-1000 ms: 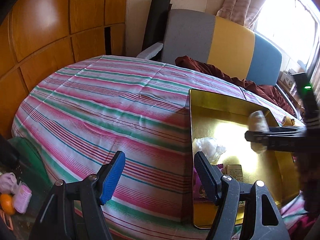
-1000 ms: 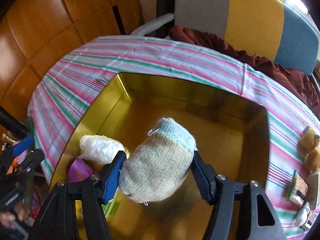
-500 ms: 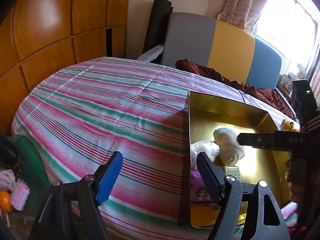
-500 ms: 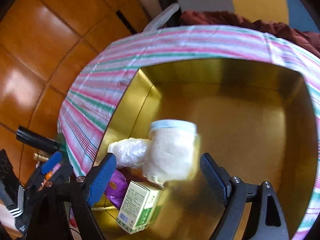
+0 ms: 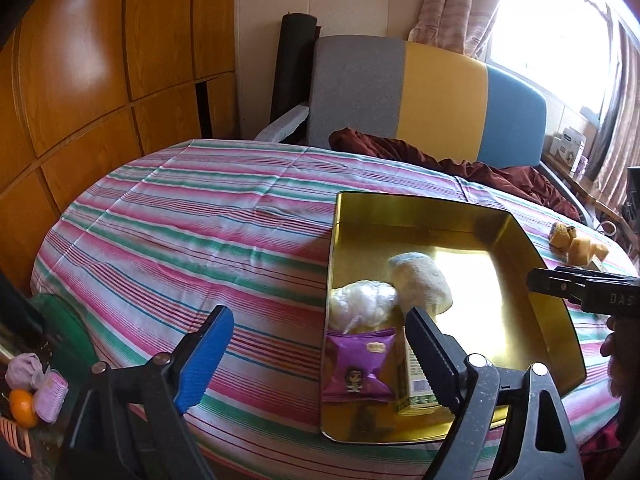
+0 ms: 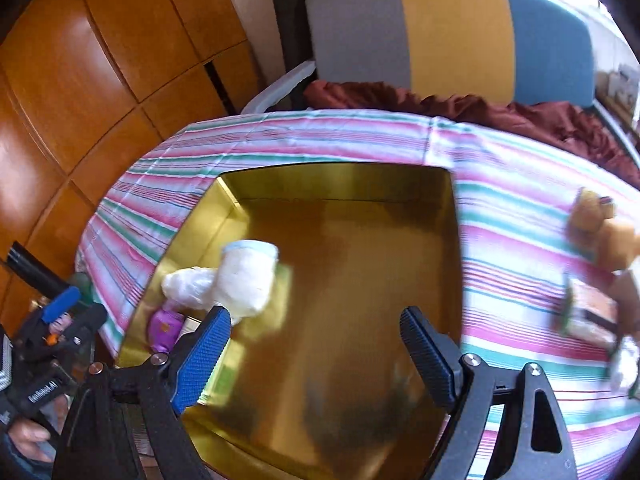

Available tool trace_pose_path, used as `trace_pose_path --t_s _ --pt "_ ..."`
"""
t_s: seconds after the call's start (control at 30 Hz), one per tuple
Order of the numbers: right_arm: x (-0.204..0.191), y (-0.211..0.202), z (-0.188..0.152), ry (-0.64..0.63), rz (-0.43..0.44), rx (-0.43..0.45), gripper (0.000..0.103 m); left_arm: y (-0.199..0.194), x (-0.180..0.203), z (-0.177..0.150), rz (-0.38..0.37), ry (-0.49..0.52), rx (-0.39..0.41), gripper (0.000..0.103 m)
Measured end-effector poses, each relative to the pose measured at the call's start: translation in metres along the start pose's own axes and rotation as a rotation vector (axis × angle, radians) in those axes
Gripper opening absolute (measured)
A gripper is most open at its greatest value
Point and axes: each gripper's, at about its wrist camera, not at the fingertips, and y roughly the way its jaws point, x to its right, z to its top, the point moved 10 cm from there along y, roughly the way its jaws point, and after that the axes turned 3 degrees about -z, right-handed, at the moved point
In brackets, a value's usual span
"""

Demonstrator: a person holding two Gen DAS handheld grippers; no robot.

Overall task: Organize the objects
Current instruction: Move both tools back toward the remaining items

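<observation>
A gold metal tray sits on the striped tablecloth. In its near left corner lie a rolled beige sock, a white plastic bundle, a purple snack packet and a green-white box. My left gripper hovers over the tray's left edge with its jaws opening and nothing between them. Above the tray's bare floor, my right gripper stands open and empty. The sock lies free, beyond its left fingertip.
Yellow plush toys and small boxes lie on the cloth right of the tray. A grey, yellow and blue chair back with a maroon cloth stands behind the table. Wooden panels line the left.
The right gripper opened and let the sock go; it now rests in the tray beside the white bundle. That gripper drew back to the right. The left jaws spread wider.
</observation>
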Motion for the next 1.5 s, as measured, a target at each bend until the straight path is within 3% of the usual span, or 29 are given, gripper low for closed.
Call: trace_pose_path --t_s 0.23,0.53,0.8,0.97,1.03,1.13,1.27,1.5 --pt "0.057 -0.03 -0.004 0.056 -0.072 0.038 0.091 -0.007 0.032 0.001 -0.03 0.047 0.01 0.088" --pt "0.163 -0.077 0.004 0.21 -0.214 0.107 0.091 -0.005 0.081 0.001 -0.087 0.118 -0.003 0.088" --pt "0.305 -0.127 0.007 0.503 -0.397 0.225 0.091 0.001 0.127 0.002 -0.15 0.185 -0.024 0.088" --pt "0.385 -0.142 -0.026 0.7 -0.487 0.271 0.091 0.005 0.167 0.007 -0.202 0.23 -0.037 0.088" --pt "0.404 -0.138 -0.046 0.834 -0.444 0.24 0.091 0.008 0.186 0.01 -0.223 0.25 -0.041 0.088" --pt "0.416 -0.143 -0.055 0.943 -0.366 0.273 0.091 0.012 0.221 0.015 -0.259 0.3 -0.045 0.088" --pt "0.413 -0.129 -0.059 0.981 -0.265 0.233 0.091 0.019 0.273 0.019 -0.308 0.389 -0.055 0.09" --pt "0.389 -0.113 -0.051 0.914 -0.174 0.18 0.091 0.05 0.36 0.012 -0.338 0.685 -0.094 0.094"
